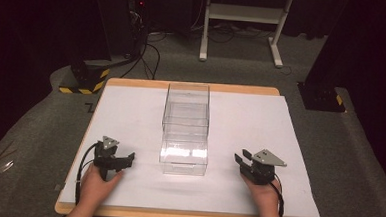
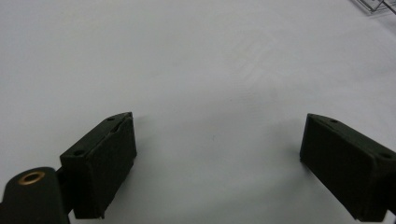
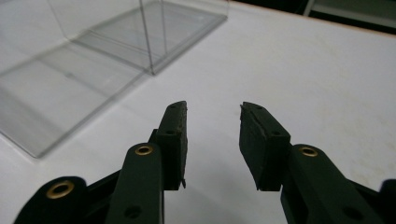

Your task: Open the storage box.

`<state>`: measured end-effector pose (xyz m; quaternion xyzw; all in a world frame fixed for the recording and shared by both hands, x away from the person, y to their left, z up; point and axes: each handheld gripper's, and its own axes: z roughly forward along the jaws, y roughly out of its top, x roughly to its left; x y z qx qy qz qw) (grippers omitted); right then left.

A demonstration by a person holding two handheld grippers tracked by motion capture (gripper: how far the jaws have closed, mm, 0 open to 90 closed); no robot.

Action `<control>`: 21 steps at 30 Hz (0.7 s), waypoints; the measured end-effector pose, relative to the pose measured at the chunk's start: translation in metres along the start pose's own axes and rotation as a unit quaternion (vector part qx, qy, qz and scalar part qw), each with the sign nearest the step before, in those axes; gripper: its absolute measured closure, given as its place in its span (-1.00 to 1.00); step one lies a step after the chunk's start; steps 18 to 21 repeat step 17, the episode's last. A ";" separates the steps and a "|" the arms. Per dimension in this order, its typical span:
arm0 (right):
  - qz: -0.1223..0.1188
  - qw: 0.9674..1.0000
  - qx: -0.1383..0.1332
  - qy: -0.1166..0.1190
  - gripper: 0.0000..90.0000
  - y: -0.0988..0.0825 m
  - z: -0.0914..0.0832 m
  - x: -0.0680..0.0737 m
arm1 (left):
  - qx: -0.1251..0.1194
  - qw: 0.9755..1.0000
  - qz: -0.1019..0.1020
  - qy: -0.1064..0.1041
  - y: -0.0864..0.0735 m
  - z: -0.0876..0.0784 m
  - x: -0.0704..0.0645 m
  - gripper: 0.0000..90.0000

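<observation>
Hands: both rest at the near edge of the table (image 1: 131,93), one on each side, each holding a gripper low over the white sheet (image 1: 260,122).
Left gripper (image 1: 128,158): jaws spread wide with bare sheet between them, gripping nothing; in the left gripper view (image 2: 217,140) a corner of the clear box (image 2: 373,5) shows at the top right.
Right gripper (image 1: 242,157): jaws parted, narrower than the left pair, also gripping nothing; the right gripper view (image 3: 212,126) has the box (image 3: 93,60) ahead and to the left of the jaws.
Clear box (image 1: 185,128): it stands on the sheet midway between the two grippers, apart from both, and looks empty.
Long axis: the box runs away from the person, from the near end up toward the far edge of the table, so its long walls face the grippers.
Direction from the jaws: the near end of the box lies inward from each gripper, to the right of the left one and to the left of the right one.
Nearer hand: hard to call; the left jaws point at the box's near corner and look slightly closer, but the gaps are close to equal.
Likely next: I would guess either gripper has to swing inward to meet a long wall or the near end.
</observation>
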<state>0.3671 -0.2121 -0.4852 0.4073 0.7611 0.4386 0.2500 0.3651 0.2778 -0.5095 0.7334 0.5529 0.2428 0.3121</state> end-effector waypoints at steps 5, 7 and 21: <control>0.004 0.999 0.038 -0.015 0.33 -0.009 0.009 -0.007 | 0.000 1.000 0.000 0.000 0.000 0.000 0.000 -0.75; 0.012 0.999 0.039 -0.017 0.32 -0.009 0.010 -0.008 | 0.000 1.000 0.000 0.000 0.000 0.000 0.000 -0.75; 0.010 0.999 0.045 -0.019 0.26 -0.009 0.011 -0.006 | 0.000 1.000 0.000 0.000 0.000 0.000 0.000 -0.75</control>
